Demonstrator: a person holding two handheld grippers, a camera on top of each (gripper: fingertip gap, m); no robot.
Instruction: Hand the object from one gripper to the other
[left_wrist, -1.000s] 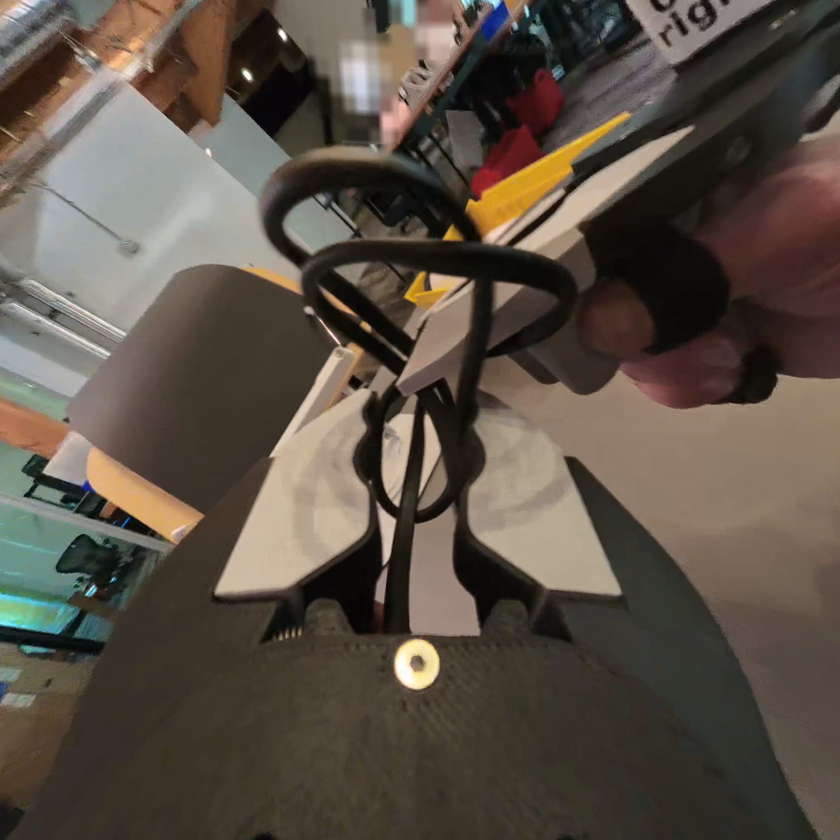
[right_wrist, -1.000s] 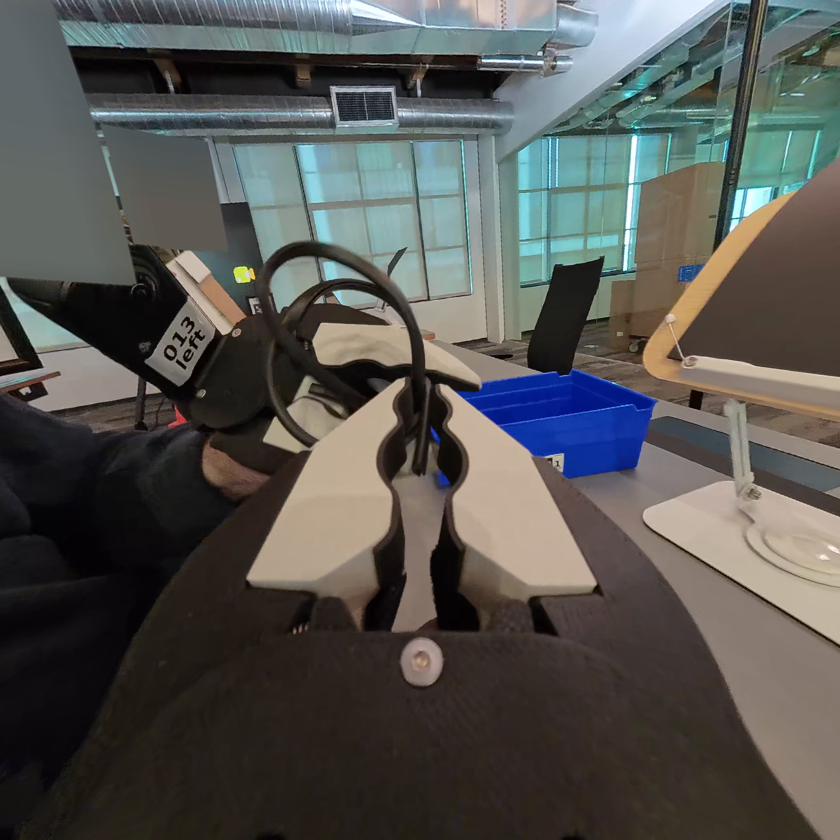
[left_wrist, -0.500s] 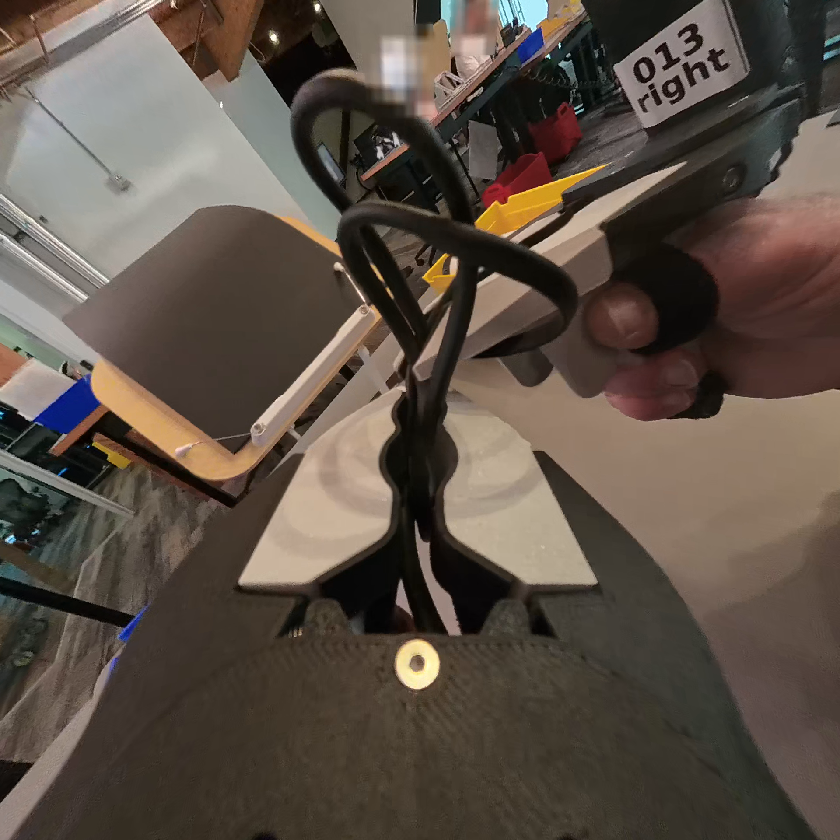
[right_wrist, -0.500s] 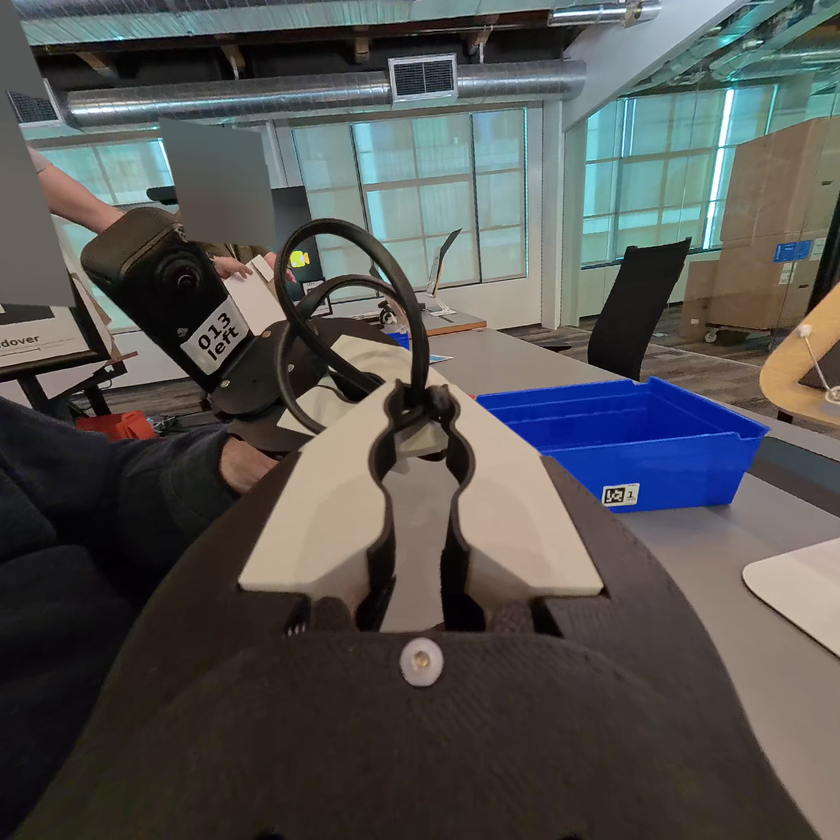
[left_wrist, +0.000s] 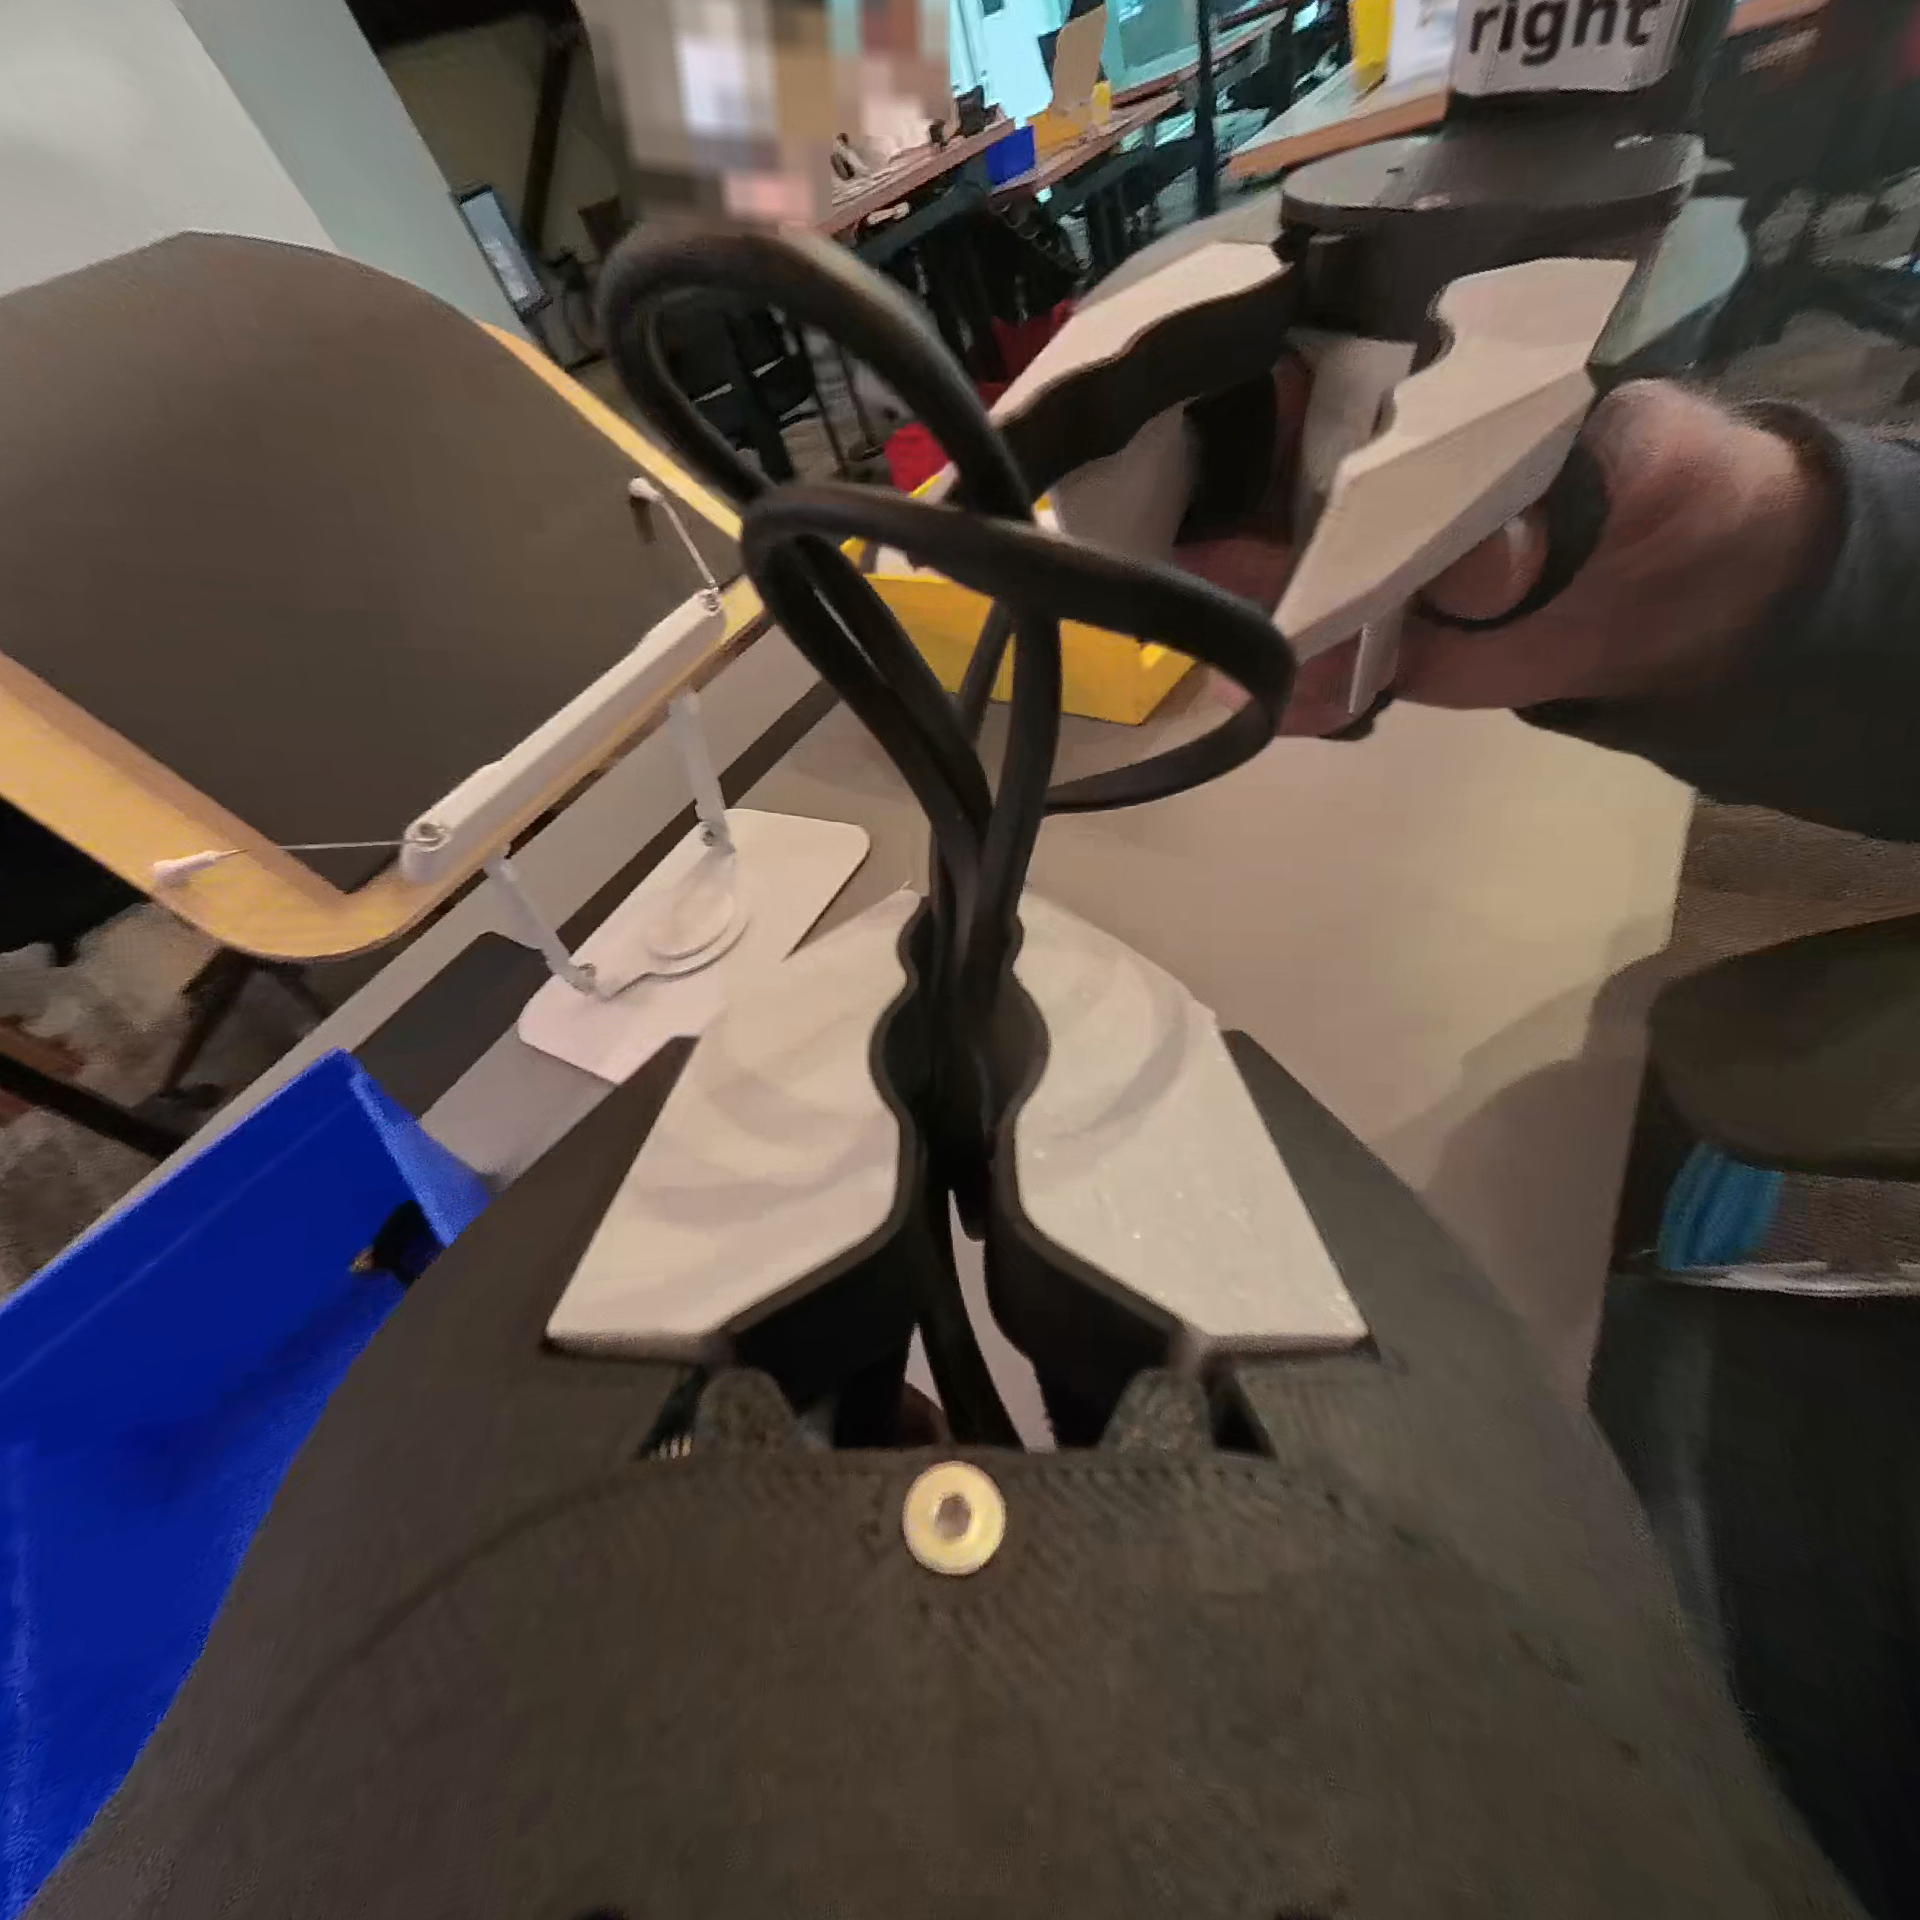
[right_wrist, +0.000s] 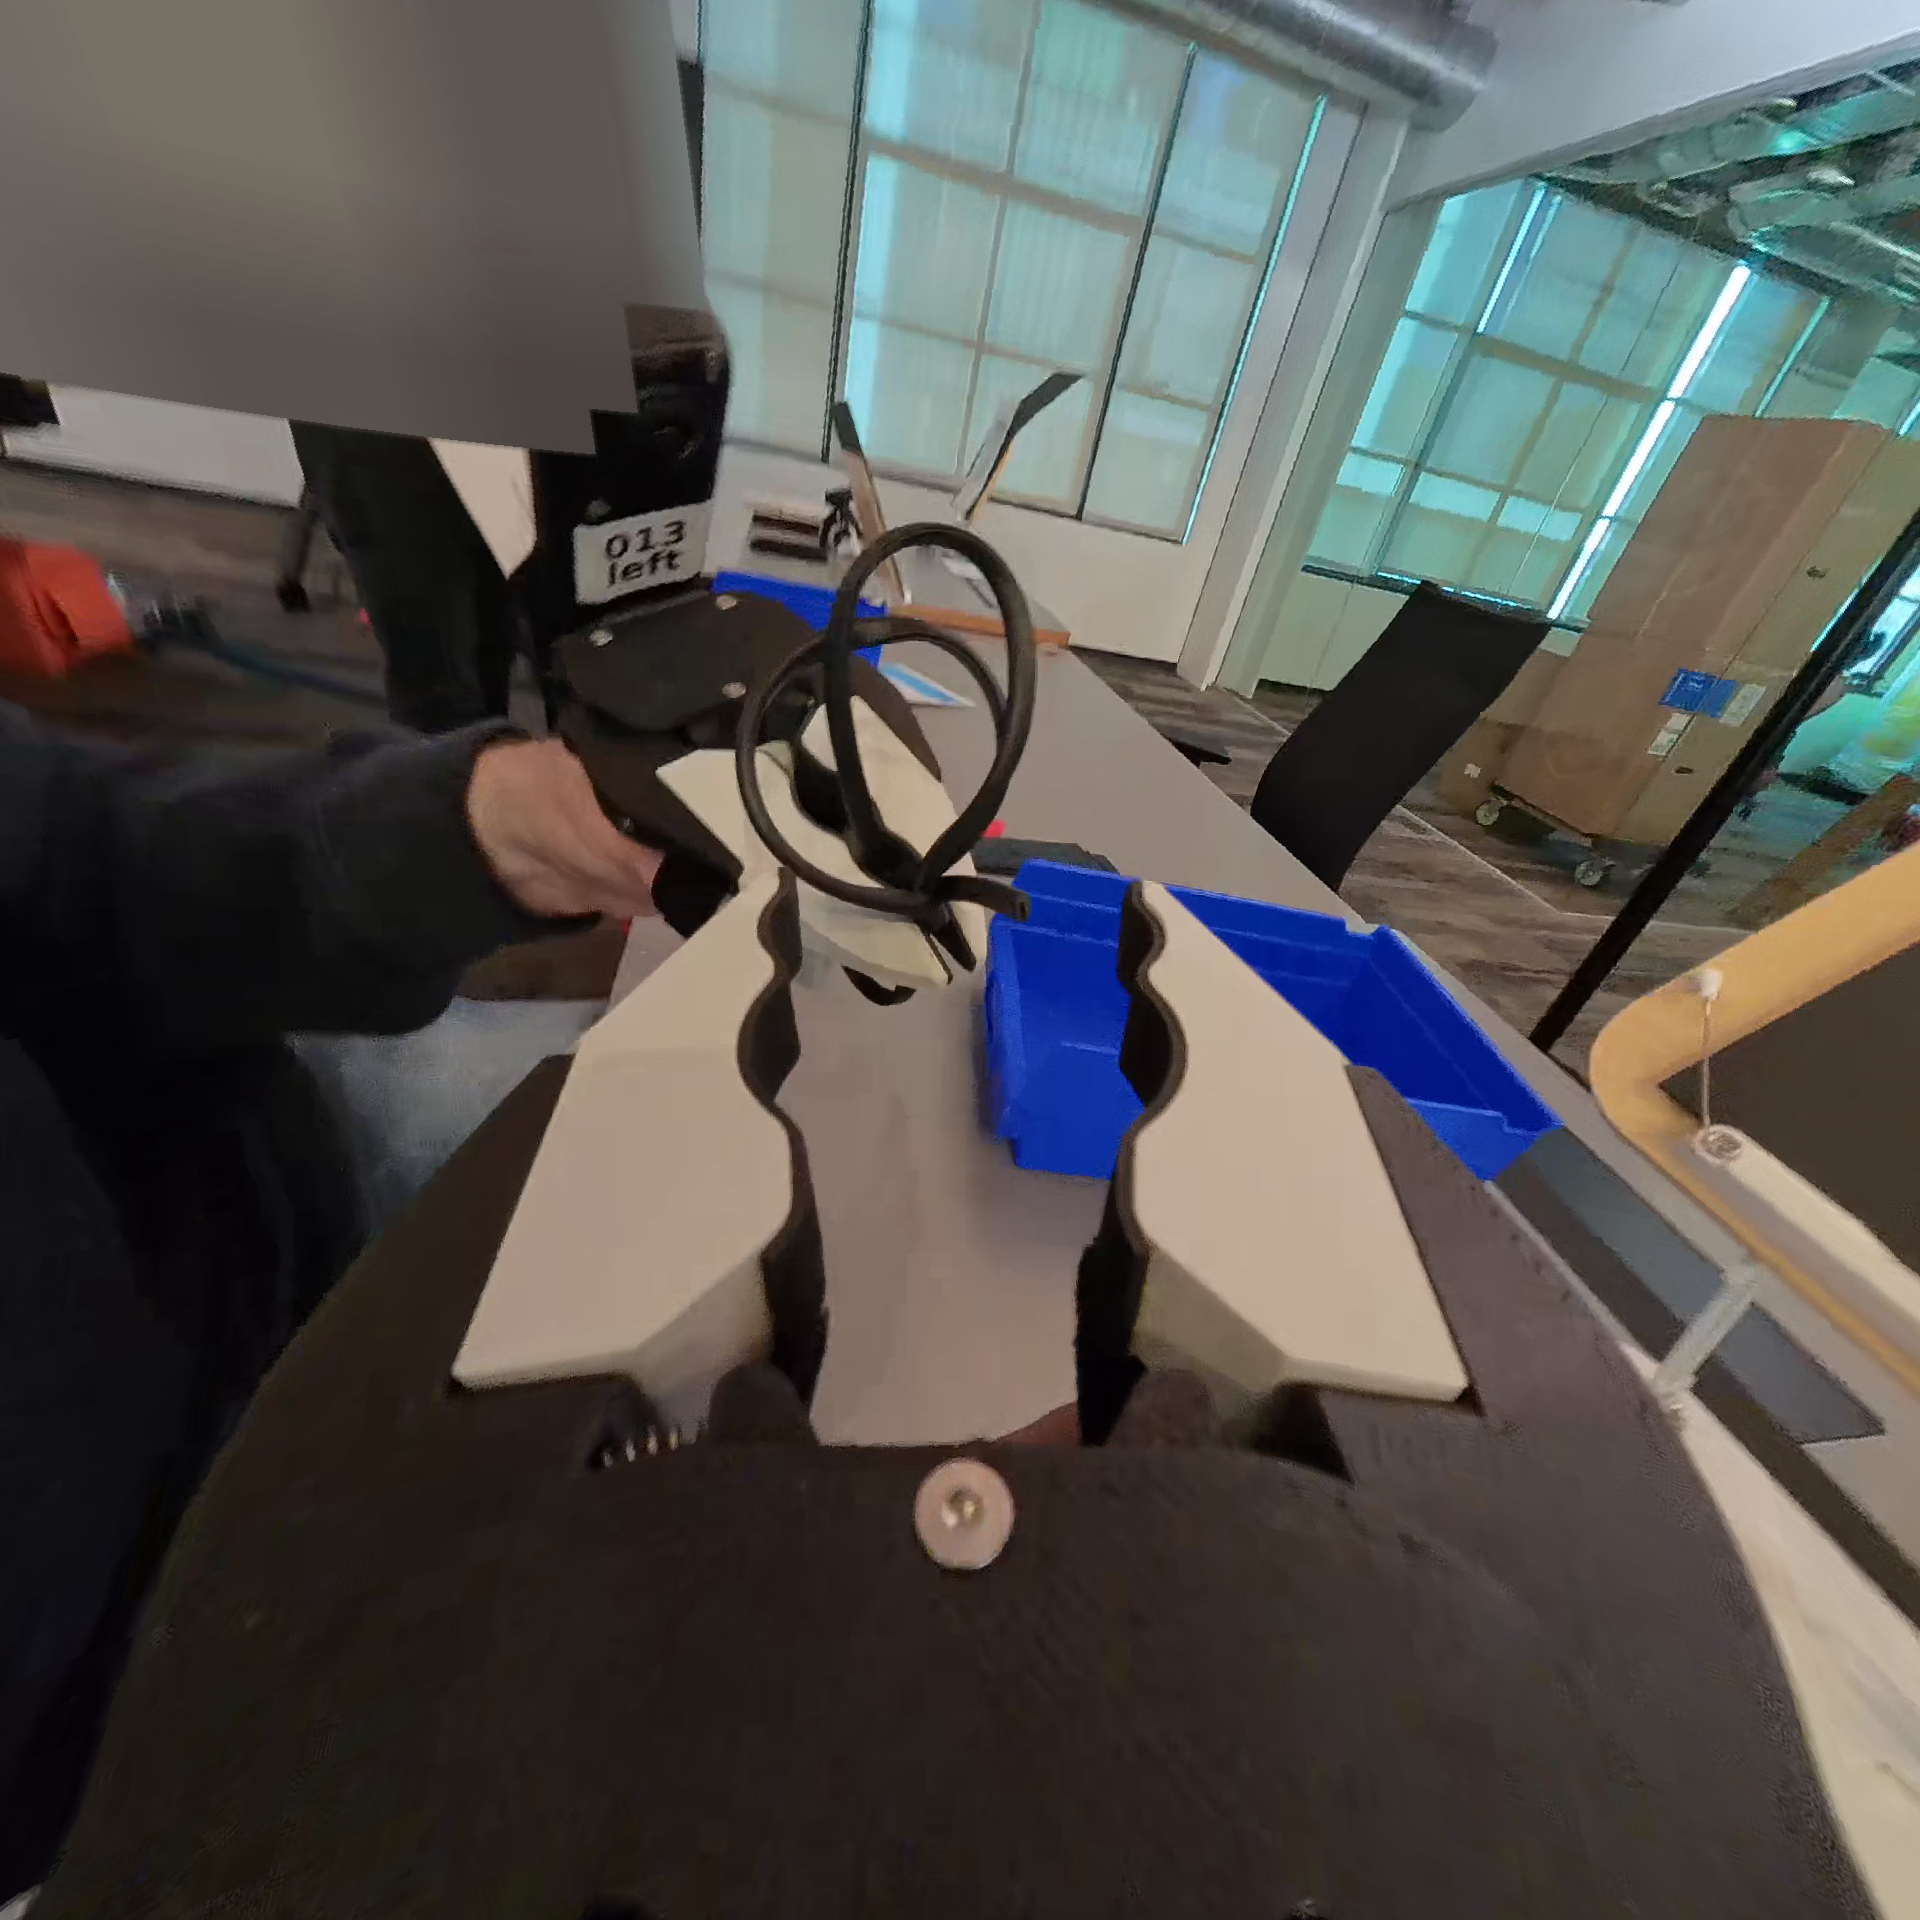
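Right gripper (right_wrist: 956, 935) has released and now stands spread, clear of the looped black cable (left_wrist: 966, 665); left gripper (left_wrist: 961, 1049) alone pinches it. Handover judged complete.
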